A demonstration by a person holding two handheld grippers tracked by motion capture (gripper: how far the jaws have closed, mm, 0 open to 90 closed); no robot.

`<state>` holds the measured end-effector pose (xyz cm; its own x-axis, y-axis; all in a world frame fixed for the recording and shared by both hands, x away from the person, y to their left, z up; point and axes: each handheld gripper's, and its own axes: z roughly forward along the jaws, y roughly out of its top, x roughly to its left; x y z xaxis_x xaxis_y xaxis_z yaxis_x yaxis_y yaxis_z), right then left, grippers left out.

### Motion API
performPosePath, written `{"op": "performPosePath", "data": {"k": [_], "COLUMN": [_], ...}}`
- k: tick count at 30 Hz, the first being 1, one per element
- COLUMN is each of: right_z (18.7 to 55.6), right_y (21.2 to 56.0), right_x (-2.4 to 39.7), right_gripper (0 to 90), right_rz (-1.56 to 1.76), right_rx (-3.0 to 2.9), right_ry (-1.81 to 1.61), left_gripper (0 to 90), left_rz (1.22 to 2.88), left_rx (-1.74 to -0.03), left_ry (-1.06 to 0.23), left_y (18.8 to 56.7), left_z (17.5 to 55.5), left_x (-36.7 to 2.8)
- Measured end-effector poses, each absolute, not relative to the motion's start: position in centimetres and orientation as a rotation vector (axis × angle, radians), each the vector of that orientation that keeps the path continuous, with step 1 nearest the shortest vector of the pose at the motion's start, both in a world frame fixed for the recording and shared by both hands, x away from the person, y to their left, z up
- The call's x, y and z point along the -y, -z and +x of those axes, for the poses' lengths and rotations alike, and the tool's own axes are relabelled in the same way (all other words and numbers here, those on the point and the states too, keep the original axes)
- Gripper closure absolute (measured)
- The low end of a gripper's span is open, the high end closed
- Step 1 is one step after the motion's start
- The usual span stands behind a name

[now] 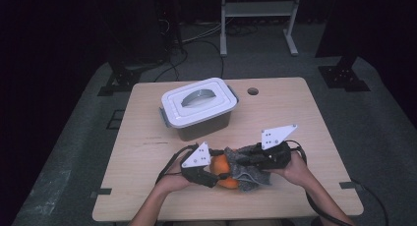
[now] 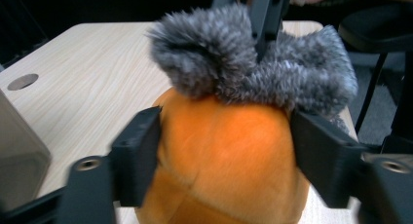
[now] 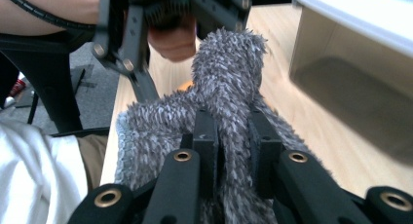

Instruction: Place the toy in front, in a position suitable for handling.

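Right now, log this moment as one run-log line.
left gripper: jaws astride orange plush toy | right gripper: shut on grey fuzzy cloth over the toy | lidded box: closed, behind, apart

My black left gripper [image 2: 221, 151] — plain orange plush [image 2: 224, 156]; beside it, mottled grey fuzzy cloth [image 3: 229, 87]; behind, white-lidded box [image 1: 199, 107].

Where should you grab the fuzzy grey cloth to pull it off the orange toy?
Probably by the raised fold of the cloth, squeezed from both sides, as the right gripper does. It stands up as a thin ridge above the toy, so jaws fit around it, while the rest lies flat on the round plush.
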<state>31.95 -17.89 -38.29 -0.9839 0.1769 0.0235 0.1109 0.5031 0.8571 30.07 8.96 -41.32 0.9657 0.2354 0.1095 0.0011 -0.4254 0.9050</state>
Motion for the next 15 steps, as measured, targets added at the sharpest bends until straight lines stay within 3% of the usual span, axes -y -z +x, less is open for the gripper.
{"op": "performPosePath", "data": {"k": [5, 10, 11, 15], "right_z": [32.0, 32.2, 32.2, 32.2], "right_y": [39.3, 39.7, 39.8, 40.1], "right_x": [19.6, 20.8, 21.0, 21.6], "right_gripper": [77.3, 77.3, 77.3, 77.3], "right_rz": [0.322, 0.358, 0.363, 0.391], "right_rx": [-2.643, -2.623, -2.621, -2.606], "right_ry": [-1.566, -1.571, -1.57, -1.587], "left_gripper": [9.4, 7.6, 8.1, 30.5], "left_rz": [1.96, 1.977, 1.976, 1.973], "left_rx": [-0.193, -0.216, -0.217, -0.215], "left_ry": [-0.25, -0.184, -0.178, -0.208], "left_y": [42.5, 44.3, 44.4, 44.0], "left_z": [30.9, 31.5, 31.5, 31.1], "left_x": [-9.8, -9.0, -8.9, -8.9]}}
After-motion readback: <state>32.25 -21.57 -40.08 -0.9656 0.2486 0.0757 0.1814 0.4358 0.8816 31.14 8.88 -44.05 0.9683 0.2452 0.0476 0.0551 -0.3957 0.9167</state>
